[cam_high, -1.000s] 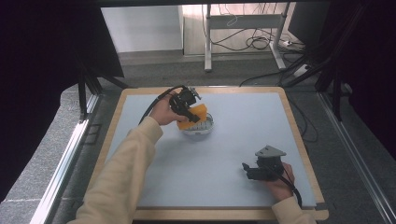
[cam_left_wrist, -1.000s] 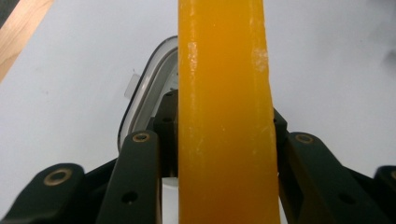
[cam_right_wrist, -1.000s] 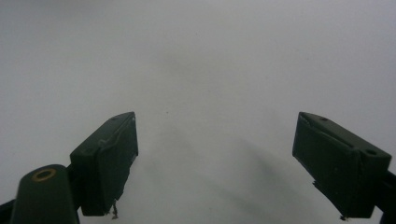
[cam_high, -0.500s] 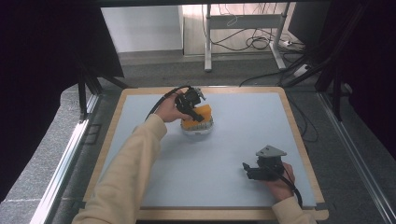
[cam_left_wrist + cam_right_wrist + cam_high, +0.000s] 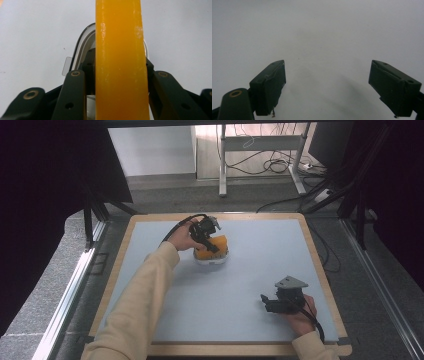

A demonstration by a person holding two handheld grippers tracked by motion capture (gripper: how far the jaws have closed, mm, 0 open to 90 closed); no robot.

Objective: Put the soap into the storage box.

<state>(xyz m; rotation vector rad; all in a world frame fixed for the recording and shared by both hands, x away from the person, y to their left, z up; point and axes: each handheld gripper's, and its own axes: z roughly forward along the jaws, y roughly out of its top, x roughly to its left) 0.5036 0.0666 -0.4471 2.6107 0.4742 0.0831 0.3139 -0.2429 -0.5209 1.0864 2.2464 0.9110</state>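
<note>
My left gripper is shut on an orange block at the back middle of the table. The block sits low over a small clear-and-white bowl; whether they touch I cannot tell. In the left gripper view the orange block stands upright between the black jaws of the left gripper, and the bowl's rim curves behind it. My right gripper rests near the front right of the table, open, with nothing between its fingers. The right gripper view shows the right gripper wide apart over bare mat.
A pale blue-grey mat covers the table, framed by a wooden edge. Cables and a desk frame stand on the floor beyond the far edge. Dark panels flank both sides.
My left hand has sunk and shifted slightly right, bringing the orange block down toward the bowl. The right hand has kept still.
</note>
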